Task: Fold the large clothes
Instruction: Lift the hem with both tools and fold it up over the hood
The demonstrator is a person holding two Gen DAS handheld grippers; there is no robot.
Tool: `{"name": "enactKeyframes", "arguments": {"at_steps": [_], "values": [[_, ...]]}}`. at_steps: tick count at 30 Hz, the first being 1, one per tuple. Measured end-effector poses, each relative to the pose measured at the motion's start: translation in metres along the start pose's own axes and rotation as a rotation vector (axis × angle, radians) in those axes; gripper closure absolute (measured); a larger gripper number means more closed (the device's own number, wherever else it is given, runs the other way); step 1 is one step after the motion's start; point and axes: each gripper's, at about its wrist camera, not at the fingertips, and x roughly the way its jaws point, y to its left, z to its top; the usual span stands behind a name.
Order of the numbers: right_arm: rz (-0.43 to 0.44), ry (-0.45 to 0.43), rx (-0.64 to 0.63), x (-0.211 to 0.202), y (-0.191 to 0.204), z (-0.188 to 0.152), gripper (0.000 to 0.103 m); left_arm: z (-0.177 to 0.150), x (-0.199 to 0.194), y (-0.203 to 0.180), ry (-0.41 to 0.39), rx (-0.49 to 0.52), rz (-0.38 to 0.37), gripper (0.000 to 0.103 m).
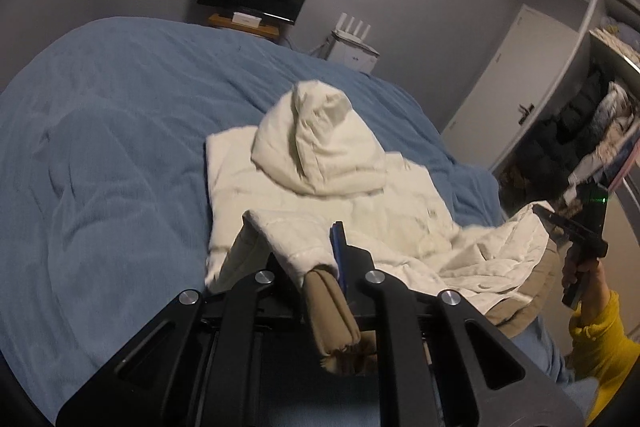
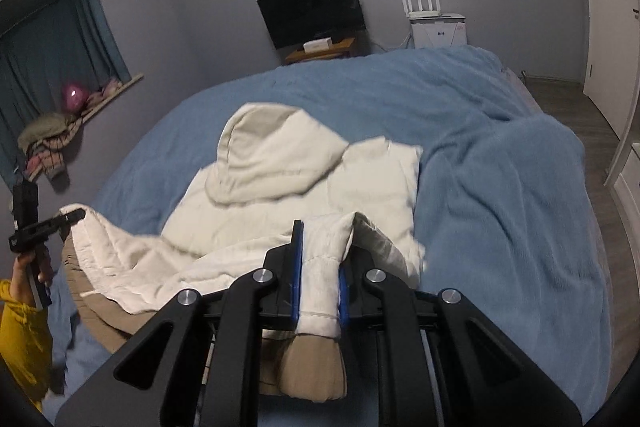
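Observation:
A cream hooded jacket (image 1: 360, 195) with a tan outer side lies on the blue bed (image 1: 120, 131), its hood (image 1: 320, 143) bunched on top. My left gripper (image 1: 308, 255) is shut on a lifted fold of the jacket's hem, with tan fabric hanging between the jaws. At the right edge of the left wrist view, a hand in a yellow sleeve holds my right gripper (image 1: 550, 221) at the hem's other corner. In the right wrist view, my right gripper (image 2: 326, 243) is shut on a roll of the jacket (image 2: 280, 203). My left gripper (image 2: 74, 215) holds the far corner up.
A dark TV (image 2: 312, 13) on a wooden stand and a white box with a router (image 2: 438, 23) stand against the far wall. An open wardrobe (image 1: 592, 131) is to the right. Piled clothes and a pink balloon (image 2: 74, 95) sit on the window ledge. Wood floor (image 2: 576, 107) runs beside the bed.

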Motion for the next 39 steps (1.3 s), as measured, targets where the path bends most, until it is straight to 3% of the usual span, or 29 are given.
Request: {"name": "enactKeyframes", "arguments": {"at_steps": [9, 15, 22, 28, 35, 37, 39], "values": [[-0.027, -0.002, 0.095, 0.079, -0.029, 0.075, 0.092, 0.066, 0.058, 0.029, -0.008, -0.066, 0.06, 0.091], [-0.052, 0.041, 0.201, 0.148, -0.055, 0.103, 0.092, 0.094, 0.112, 0.046, 0.033, -0.073, 0.131, 0.09], [-0.146, 0.104, 0.256, 0.225, -0.081, 0.107, 0.092, 0.111, 0.193, 0.075, 0.102, -0.102, 0.206, 0.087], [-0.2, 0.182, 0.288, 0.286, -0.104, 0.095, 0.092, 0.105, 0.253, 0.101, 0.181, -0.125, 0.249, 0.085], [-0.201, 0.218, 0.305, 0.32, -0.117, 0.08, 0.092, 0.098, 0.273, 0.109, 0.203, -0.112, 0.25, 0.083], [-0.195, 0.213, 0.305, 0.32, -0.116, 0.078, 0.089, 0.094, 0.267, 0.112, 0.189, -0.149, 0.214, 0.077], [-0.174, 0.207, 0.313, 0.313, -0.113, 0.078, 0.081, 0.093, 0.258, 0.116, 0.157, -0.211, 0.141, 0.046]]}}
